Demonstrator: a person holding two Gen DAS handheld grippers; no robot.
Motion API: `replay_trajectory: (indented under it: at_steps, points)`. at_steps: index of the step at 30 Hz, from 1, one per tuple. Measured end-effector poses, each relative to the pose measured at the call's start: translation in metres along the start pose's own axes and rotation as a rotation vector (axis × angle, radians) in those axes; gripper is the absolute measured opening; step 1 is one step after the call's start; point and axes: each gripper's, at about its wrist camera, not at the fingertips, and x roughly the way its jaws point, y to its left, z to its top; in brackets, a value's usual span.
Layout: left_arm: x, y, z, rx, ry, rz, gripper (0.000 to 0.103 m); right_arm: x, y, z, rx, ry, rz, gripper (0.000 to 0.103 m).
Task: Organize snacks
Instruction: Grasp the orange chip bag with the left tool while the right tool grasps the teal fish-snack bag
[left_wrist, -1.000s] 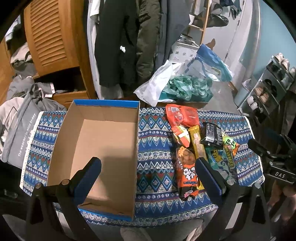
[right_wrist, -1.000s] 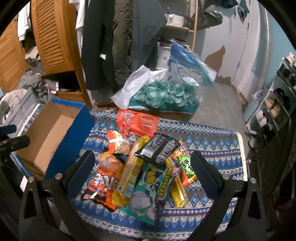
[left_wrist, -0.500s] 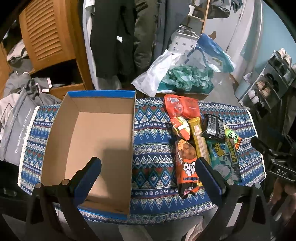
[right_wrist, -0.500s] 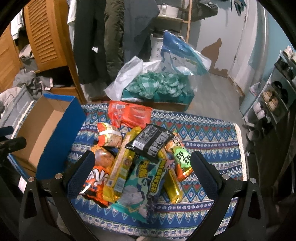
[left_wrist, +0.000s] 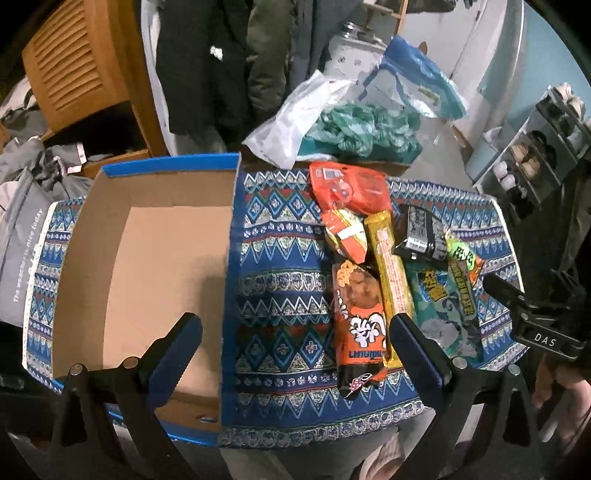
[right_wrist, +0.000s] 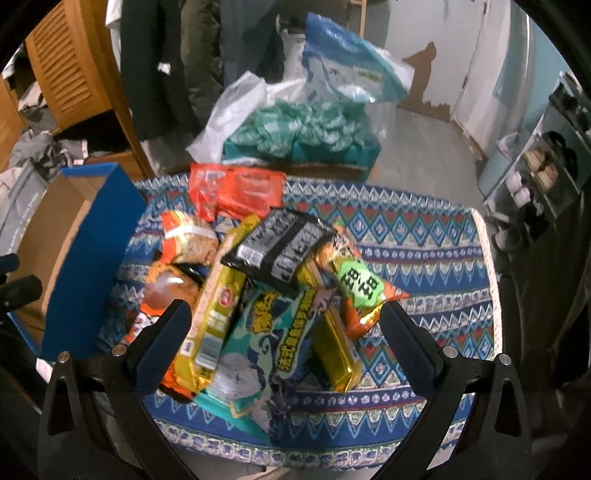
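An empty cardboard box (left_wrist: 147, 266) with blue outer walls sits on the left of a patterned blue cloth (left_wrist: 280, 295). To its right lies a pile of snack packets: an orange bag (left_wrist: 360, 321), a long yellow packet (left_wrist: 389, 277), a black packet (left_wrist: 421, 234), a teal bag (left_wrist: 443, 310) and a red packet (left_wrist: 351, 184). My left gripper (left_wrist: 295, 347) hovers open over the box's right wall. My right gripper (right_wrist: 286, 332) hangs open just above the teal bag (right_wrist: 258, 347), with the yellow packet (right_wrist: 218, 295) and black packet (right_wrist: 280, 247) ahead of it. Neither holds anything.
Beyond the table lie a white plastic bag (left_wrist: 295, 114), green fabric (left_wrist: 354, 129) and a blue-and-clear bag (right_wrist: 343, 66). Dark coats (left_wrist: 207, 62) hang behind, beside a wooden louvred cabinet (left_wrist: 74, 74). A shoe rack (left_wrist: 535, 155) stands at the right. A grey bag (left_wrist: 18, 236) lies left.
My right gripper has come down closer to the snack pile, which looms larger. My left gripper has drifted slightly right and nearer the table. Nothing has been taken hold of.
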Motion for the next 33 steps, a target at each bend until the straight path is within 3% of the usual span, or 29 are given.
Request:
replay_trajectory:
  at_steps: [3, 17, 33]
  points:
    - [0.014, -0.004, -0.001, -0.007, 0.049, -0.024, 0.102, 0.011, -0.003, -0.004, 0.011, 0.034, 0.007, 0.100]
    - [0.065, -0.036, -0.003, 0.062, 0.139, 0.024, 0.102, 0.049, -0.009, -0.014, 0.028, 0.116, 0.004, 0.100]
    - [0.118, -0.059, -0.011, 0.097, 0.236, 0.030, 0.102, 0.093, -0.006, -0.031, 0.035, 0.231, 0.049, 0.080]
